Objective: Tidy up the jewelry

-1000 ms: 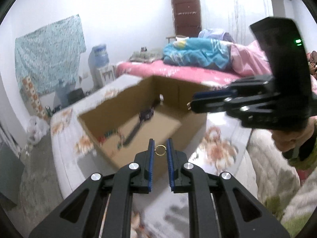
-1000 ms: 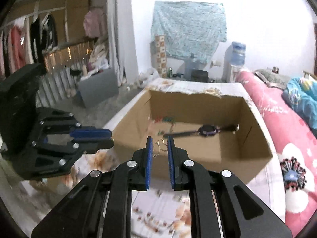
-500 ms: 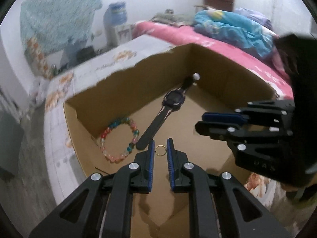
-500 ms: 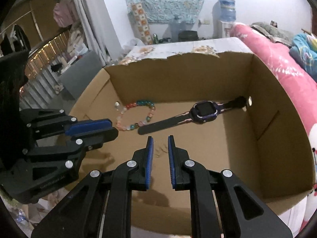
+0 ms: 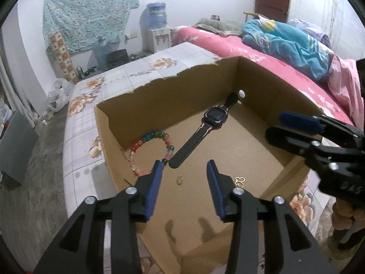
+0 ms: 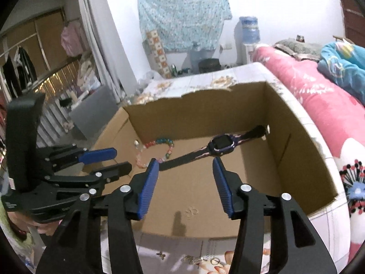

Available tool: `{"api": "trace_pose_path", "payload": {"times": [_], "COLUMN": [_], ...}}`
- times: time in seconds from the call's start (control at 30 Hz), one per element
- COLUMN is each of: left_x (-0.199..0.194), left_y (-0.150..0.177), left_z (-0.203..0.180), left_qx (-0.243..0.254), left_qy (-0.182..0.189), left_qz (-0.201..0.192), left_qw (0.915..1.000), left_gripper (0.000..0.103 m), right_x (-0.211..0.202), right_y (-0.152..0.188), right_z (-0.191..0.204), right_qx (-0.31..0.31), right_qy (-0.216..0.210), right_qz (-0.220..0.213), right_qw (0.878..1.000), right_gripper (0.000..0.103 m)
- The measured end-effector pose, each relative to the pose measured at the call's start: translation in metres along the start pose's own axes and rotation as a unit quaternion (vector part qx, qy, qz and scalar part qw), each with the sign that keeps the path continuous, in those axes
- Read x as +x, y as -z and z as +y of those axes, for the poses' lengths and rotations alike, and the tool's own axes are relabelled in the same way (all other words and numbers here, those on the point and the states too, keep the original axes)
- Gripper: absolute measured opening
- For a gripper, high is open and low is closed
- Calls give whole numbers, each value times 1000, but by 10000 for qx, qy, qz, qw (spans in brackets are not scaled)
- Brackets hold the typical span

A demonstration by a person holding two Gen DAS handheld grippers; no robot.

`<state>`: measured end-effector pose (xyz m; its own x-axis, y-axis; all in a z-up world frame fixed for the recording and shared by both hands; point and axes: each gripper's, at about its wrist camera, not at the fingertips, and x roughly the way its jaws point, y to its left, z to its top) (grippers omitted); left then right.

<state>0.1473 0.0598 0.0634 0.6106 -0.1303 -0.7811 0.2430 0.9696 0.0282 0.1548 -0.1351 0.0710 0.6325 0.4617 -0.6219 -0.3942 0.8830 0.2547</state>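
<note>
Now ring lies below left gripper.

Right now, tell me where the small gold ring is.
In the left wrist view, the gold ring lies on the cardboard box floor, below the watch strap end, left of the butterfly-shaped gold piece.

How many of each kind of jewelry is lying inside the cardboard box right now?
Colourful beaded bracelet: 1
Dark purple wristwatch with a black strap: 1
Small gold ring: 1
Small gold butterfly-shaped piece: 1
Total: 4, all on the floor of the brown cardboard box.
</note>
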Motion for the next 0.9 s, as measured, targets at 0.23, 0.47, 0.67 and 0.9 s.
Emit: {"api": "trace_pose_path", "payload": {"times": [0.23, 0.47, 0.67, 0.9], "left_x": [-30, -67, -89, -101], "left_y": [10, 33, 54, 73], "left_z": [1, 2, -2, -11], "left_qx": [-55, -88, -13, 175], "left_qy": [18, 218, 450, 654], "left_qz": [-281, -577, -726, -823], "left_qw": [9996, 9981, 9963, 9943], "left_gripper": [58, 70, 74, 78], "right_x": [-33, -66, -89, -103], "right_y": [1, 11, 19, 29], "right_z": [10, 24, 36, 47], "right_qx": [94, 228, 296, 355], "right_qy": [-89, -173, -181, -216], "right_qz": [-364, -673, -844, -948], "right_qw": [9993, 9973, 9958, 9946], "right_gripper": [67, 73, 75, 77]}}
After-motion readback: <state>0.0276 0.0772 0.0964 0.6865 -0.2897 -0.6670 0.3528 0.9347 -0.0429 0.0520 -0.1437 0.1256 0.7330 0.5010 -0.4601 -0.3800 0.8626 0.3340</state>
